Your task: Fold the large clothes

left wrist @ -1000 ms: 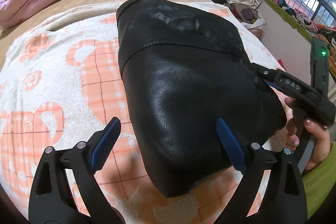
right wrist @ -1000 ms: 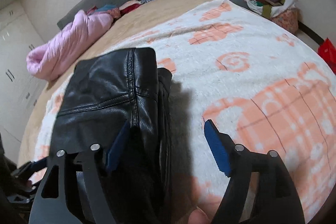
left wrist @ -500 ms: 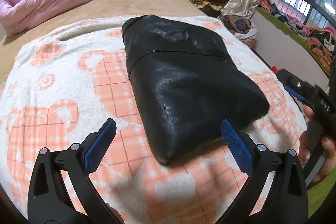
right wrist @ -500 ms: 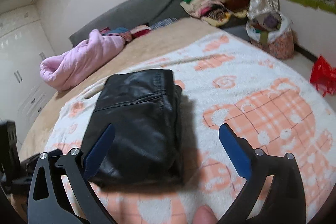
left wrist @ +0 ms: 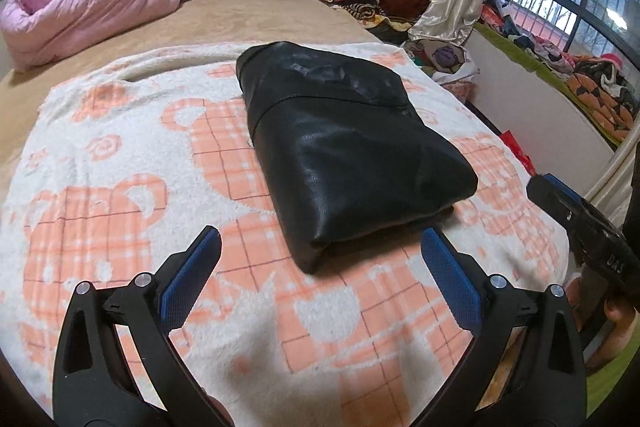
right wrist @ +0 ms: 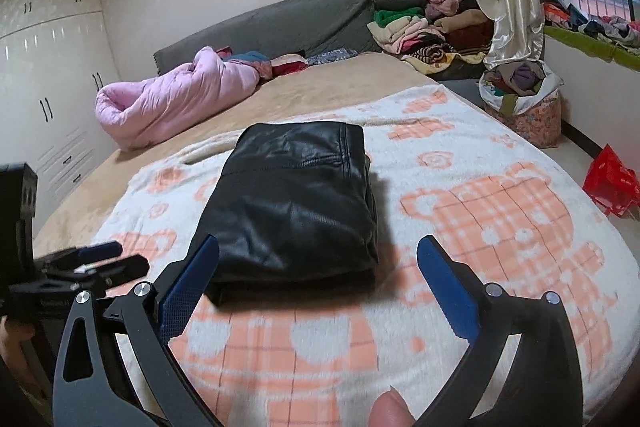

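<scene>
on the bear-print blanket [left wrist: 120,211] the black leather jacket [left wrist: 344,155] lies folded; left gripper [left wrist: 320,283] and right gripper [right wrist: 318,283] hang spread apart, empty, so it rests undisturbed.

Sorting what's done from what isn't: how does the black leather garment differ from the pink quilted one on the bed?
The black leather garment is folded into a flat rectangle; the pink quilted one is loosely rolled and puffy. The black one lies on the bear-print blanket, the pink one on the bare tan cover. Both rest untouched.
</scene>
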Demonstrator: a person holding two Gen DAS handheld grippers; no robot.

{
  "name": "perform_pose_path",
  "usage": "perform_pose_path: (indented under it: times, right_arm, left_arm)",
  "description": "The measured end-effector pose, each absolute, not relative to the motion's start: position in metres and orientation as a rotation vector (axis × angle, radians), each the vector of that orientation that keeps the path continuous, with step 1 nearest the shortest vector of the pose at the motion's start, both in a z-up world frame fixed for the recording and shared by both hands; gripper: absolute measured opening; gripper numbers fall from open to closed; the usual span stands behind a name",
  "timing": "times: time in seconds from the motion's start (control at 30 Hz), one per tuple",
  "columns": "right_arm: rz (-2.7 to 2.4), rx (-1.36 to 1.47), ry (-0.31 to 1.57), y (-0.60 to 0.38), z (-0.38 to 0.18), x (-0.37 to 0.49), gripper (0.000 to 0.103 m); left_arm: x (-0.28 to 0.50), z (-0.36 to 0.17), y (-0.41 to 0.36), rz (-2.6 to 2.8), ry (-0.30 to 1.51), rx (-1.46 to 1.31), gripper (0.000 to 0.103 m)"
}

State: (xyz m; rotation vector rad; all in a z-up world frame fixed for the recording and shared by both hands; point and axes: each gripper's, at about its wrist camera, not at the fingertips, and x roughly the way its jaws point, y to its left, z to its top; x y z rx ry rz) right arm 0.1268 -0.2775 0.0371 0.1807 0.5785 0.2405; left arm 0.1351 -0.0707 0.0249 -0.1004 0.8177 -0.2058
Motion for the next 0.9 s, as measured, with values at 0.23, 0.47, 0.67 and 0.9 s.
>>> perform_pose_path:
  times: [0.23,0.47,0.67,0.9]
  right_arm:
    - [0.202,0.131,0.526,-0.273,0.035,0.094,0.099]
    - [0.195,0.082,0.56,-0.266,0.021,0.081,0.099]
    - [0.193,0.068,0.578,-0.261,0.014,0.077,0.099]
    - [0.193,0.072,0.589,-0.262,0.011,0.076,0.099]
  left_arm:
    - [0.109,0.026,-0.064,-0.195,0.767,-0.119,0.094]
    - [0.092,0.021,-0.066,-0.203,0.755,-0.113,0.094]
    - [0.089,0.015,-0.069,-0.2,0.771,-0.111,0.094]
    - [0.087,0.016,-0.064,-0.172,0.783,-0.105,0.094]
